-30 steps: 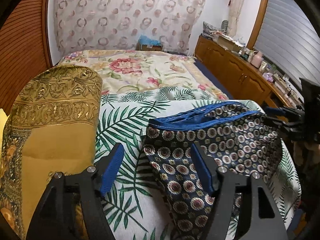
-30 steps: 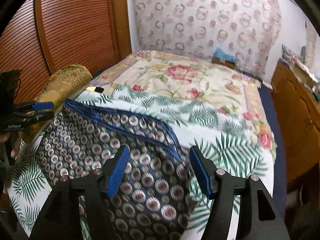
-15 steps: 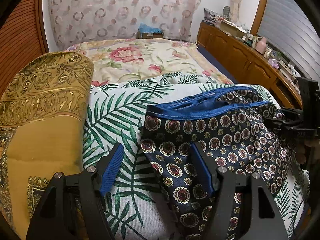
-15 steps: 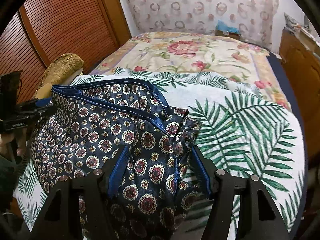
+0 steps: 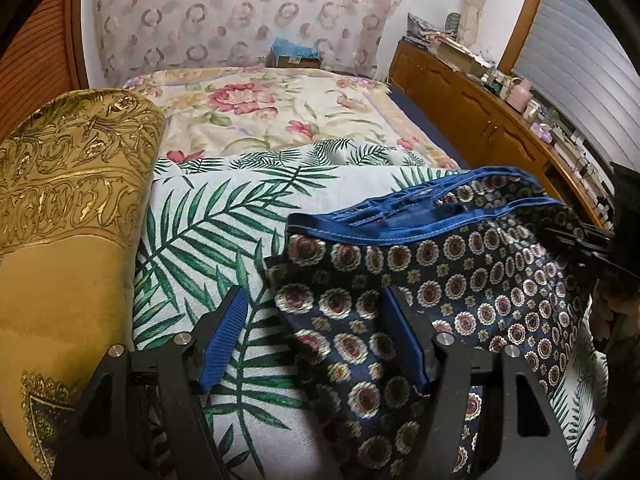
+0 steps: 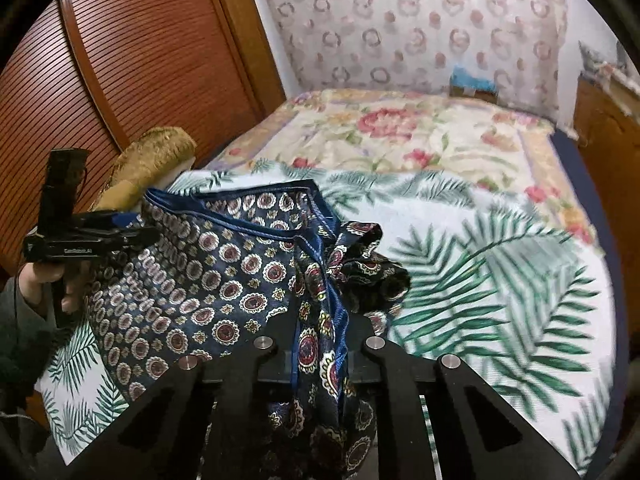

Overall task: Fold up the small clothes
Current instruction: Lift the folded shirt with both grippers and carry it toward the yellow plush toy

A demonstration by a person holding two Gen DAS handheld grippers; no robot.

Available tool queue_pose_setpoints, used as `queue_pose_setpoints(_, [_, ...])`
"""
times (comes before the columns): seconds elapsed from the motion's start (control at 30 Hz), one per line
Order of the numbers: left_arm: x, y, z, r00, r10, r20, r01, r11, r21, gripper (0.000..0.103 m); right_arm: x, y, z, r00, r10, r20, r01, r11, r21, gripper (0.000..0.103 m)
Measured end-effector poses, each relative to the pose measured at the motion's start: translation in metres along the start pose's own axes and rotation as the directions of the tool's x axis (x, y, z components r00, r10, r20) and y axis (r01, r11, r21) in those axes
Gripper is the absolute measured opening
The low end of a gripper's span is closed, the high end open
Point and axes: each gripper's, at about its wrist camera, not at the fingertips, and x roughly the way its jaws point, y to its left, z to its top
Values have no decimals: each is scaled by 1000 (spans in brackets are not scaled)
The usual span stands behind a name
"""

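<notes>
Navy patterned shorts (image 5: pixel 460 280) with a blue waistband lie on the palm-leaf cloth (image 5: pixel 224 220). My left gripper (image 5: pixel 314 338) is open and low over their left edge; the cloth lies partly between its blue pads (image 5: pixel 224 336), which do not touch it. In the right wrist view the shorts (image 6: pixel 224 264) are bunched at their right edge. My right gripper (image 6: pixel 320 320) has its jaws closing, with that bunch squeezed between them and hiding the pads. The left gripper (image 6: pixel 92 236) shows there at the far left, held by a hand.
A gold embroidered bolster (image 5: pixel 60 220) lies along the left edge of the bed. A floral bedspread (image 5: pixel 260 108) covers the far half. A wooden cabinet (image 5: pixel 460 108) with clutter runs along the right, and a slatted wooden door (image 6: pixel 120 60) stands on the left.
The right gripper's jaws have come together on the shorts' right edge, and the fabric there has bunched up. Both grippers have sunk a little toward the cloth.
</notes>
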Motion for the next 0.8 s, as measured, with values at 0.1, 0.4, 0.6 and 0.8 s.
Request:
queue_pose_setpoints(0.1, [3,-1,2,1000,-15,-1,15,1000,-4,70,-14,-3,0,999,-27,24,27,1000,-14,13])
queue_pose_setpoints(0.4, [15,-6,12,997,-75,6,75,997,-2,68,-12,-5,-2,999,-52,-11,51,999,-14,13])
queue_pose_setpoints(0.6, [18,-8,15,998,-58,13,58,998,26,52,-5,-4,6,999,-45,-26,45,999,-20,13])
queue_pose_setpoints(0.8, [15,-14,10,993,-117,0,117,991,58,9,-12,-7,8,1000,-10,4,10,1000,8,13])
